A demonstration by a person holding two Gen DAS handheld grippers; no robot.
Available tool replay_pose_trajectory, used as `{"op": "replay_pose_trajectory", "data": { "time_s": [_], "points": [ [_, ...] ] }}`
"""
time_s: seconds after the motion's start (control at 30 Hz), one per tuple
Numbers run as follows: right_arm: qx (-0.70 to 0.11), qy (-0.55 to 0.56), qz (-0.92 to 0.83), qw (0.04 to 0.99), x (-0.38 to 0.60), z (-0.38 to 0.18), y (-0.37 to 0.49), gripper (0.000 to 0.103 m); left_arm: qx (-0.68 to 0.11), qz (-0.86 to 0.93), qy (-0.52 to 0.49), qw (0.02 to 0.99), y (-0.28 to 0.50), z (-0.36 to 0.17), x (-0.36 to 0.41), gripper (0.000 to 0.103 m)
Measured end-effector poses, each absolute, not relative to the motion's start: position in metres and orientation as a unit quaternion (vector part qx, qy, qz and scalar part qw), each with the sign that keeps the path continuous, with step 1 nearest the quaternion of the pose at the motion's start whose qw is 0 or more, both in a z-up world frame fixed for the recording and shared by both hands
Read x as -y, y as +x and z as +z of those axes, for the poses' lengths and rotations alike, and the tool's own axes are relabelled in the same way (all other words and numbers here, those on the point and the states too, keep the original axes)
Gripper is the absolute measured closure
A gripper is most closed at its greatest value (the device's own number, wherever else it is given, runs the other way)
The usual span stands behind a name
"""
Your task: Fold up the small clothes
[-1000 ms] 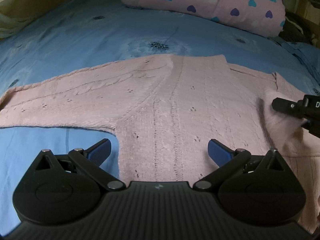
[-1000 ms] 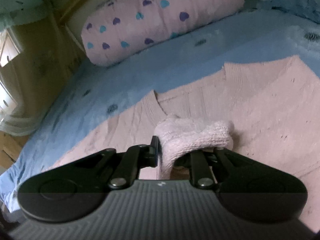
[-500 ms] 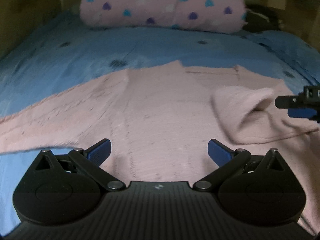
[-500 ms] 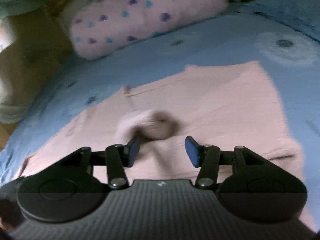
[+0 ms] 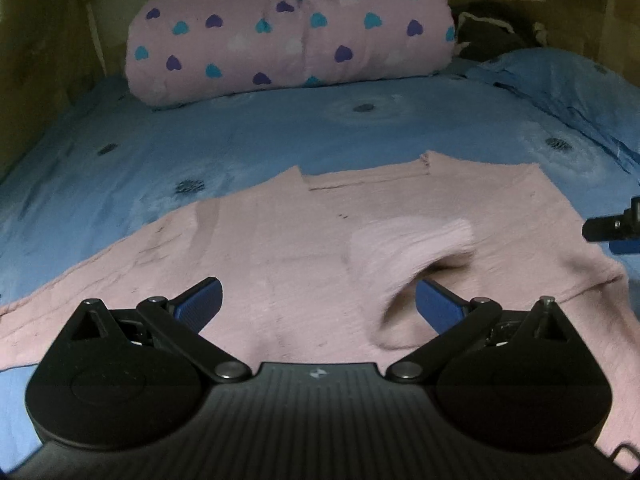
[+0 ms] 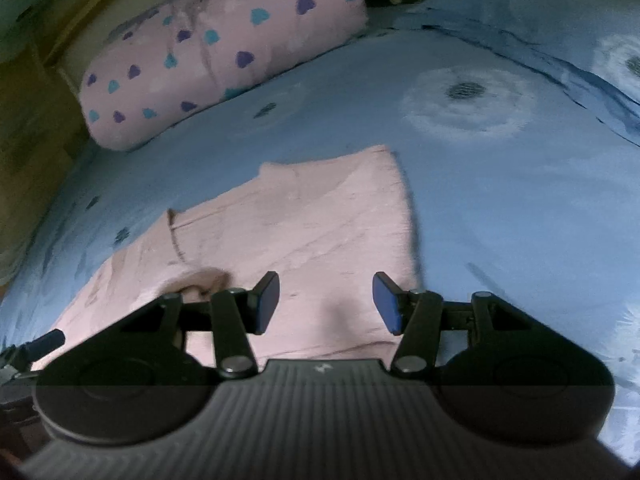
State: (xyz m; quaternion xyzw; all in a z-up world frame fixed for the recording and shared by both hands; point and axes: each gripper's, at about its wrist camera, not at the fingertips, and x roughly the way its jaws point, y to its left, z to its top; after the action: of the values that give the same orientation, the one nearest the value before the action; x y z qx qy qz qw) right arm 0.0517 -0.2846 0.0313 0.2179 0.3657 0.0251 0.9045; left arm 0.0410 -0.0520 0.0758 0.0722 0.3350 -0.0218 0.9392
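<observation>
A pink sweater (image 5: 280, 248) lies flat on the blue bed (image 5: 280, 132), across the middle of the frame. The left gripper (image 5: 318, 304) is wide open and holds nothing. One sleeve (image 5: 412, 248) lies folded over the sweater's right side. The right gripper (image 6: 326, 304) is half open and empty.

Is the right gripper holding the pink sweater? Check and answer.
No: the right gripper stands open above the pink sweater, with nothing between its jaws.

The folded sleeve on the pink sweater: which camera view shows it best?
The left wrist view. There the folded sleeve lies in full on the pink sweater, its cuff opening visible. The right wrist view shows only its cuff end, mostly hidden behind the right claw.
</observation>
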Motion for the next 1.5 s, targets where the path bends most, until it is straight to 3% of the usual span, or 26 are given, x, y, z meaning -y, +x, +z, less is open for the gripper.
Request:
{"op": "replay_pose_trajectory", "data": {
  "time_s": [0.47, 0.53, 0.67, 0.73, 1.03, 1.17, 1.3, 1.5],
  "points": [
    [-0.366, 0.300, 0.046, 0.880, 0.321, 0.027, 0.057, 0.048, -0.309, -0.027, 0.135, 0.941, 0.087, 0.041, 0.117, 0.001],
    [-0.368, 0.305, 0.047, 0.877, 0.323, 0.027, 0.058, 0.048, -0.300, -0.032, 0.121, 0.946, 0.089, 0.040, 0.117, 0.012],
    [-0.363, 0.327, 0.047, 0.871, 0.330, 0.027, 0.058, 0.048, -0.285, -0.031, 0.084, 0.954, 0.090, 0.045, 0.106, 0.054],
    [-0.362, 0.329, 0.047, 0.871, 0.331, 0.027, 0.059, 0.048, -0.278, -0.009, 0.059, 0.959, 0.088, 0.052, 0.094, 0.062],
    [-0.369, 0.311, 0.042, 0.875, 0.327, 0.025, 0.061, 0.048, -0.260, 0.081, 0.029, 0.962, 0.070, 0.068, 0.022, 0.059],
    [-0.377, 0.302, 0.040, 0.875, 0.323, 0.022, 0.065, 0.048, -0.287, 0.079, 0.022, 0.954, 0.067, 0.059, -0.003, 0.044],
    [-0.387, 0.287, 0.042, 0.875, 0.315, 0.021, 0.070, 0.048, -0.287, 0.091, 0.019, 0.954, 0.067, 0.054, -0.019, 0.019],
    [-0.377, 0.281, 0.011, 0.883, 0.321, 0.023, 0.070, 0.048, -0.299, 0.086, 0.044, 0.949, 0.089, 0.046, -0.020, 0.018]
  ]
}}
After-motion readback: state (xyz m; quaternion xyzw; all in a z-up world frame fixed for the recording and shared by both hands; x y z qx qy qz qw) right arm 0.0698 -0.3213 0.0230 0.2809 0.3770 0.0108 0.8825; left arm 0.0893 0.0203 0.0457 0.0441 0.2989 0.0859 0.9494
